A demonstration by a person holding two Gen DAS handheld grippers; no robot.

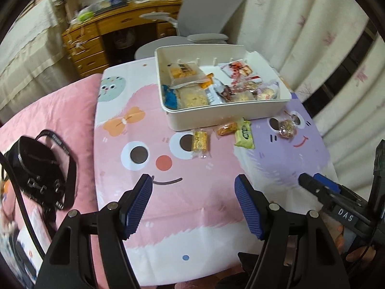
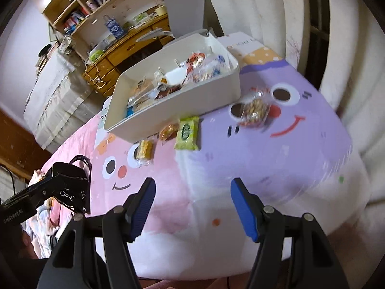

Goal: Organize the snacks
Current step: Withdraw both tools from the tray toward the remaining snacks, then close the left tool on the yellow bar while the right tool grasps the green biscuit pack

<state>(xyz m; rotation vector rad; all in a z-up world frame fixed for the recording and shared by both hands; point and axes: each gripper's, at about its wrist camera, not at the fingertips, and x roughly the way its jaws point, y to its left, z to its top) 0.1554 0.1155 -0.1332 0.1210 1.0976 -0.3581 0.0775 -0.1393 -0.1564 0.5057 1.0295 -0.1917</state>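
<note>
A white bin point(image 1: 216, 114) point(image 2: 178, 106) holding several wrapped snacks stands at the far side of the cartoon tablecloth point(image 1: 197, 207) point(image 2: 288, 163). In front of it lie a yellow wafer pack point(image 1: 200, 142) point(image 2: 144, 149), an orange snack point(image 1: 225, 129) point(image 2: 168, 131), a green pack point(image 1: 245, 134) point(image 2: 187, 133) and a clear bag of nuts point(image 1: 286, 127) point(image 2: 254, 110). My left gripper point(image 1: 193, 204) hovers open over the pink face, empty, well short of the snacks. My right gripper point(image 2: 191, 207) is also open and empty, and shows at the right edge of the left wrist view point(image 1: 317, 185).
A black strapped bag point(image 1: 38, 171) point(image 2: 72, 183) lies on the pink bedding to the left. Behind the bin stand a grey office chair point(image 1: 207, 16), a wooden desk point(image 1: 108, 31) with clutter and shelves point(image 2: 96, 7). Curtains point(image 1: 300, 36) hang to the right.
</note>
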